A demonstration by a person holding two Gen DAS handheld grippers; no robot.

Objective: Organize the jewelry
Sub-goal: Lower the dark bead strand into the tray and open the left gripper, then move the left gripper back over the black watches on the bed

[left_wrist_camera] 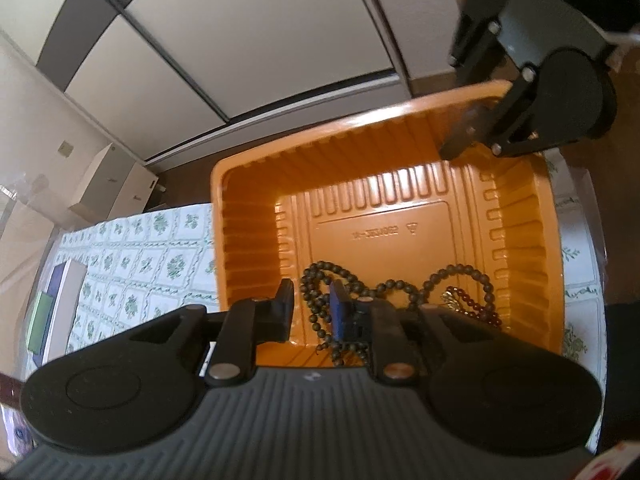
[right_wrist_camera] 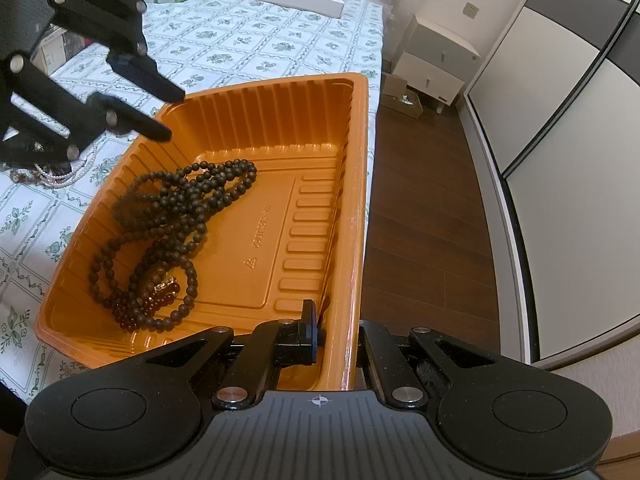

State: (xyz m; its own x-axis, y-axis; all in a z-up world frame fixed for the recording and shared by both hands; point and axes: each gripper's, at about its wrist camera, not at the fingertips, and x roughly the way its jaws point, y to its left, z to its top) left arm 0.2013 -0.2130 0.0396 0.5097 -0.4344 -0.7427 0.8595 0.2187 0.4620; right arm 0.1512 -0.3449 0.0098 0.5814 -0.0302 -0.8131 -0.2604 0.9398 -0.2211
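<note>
At tray (right_wrist_camera: 352, 184) wall, right tool (right_wrist_camera: 334, 336) clamped.

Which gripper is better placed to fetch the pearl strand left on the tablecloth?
Left, probably. The left gripper is open and empty, beside the pearl strand; the right gripper straddles the orange tray's wall.
</note>
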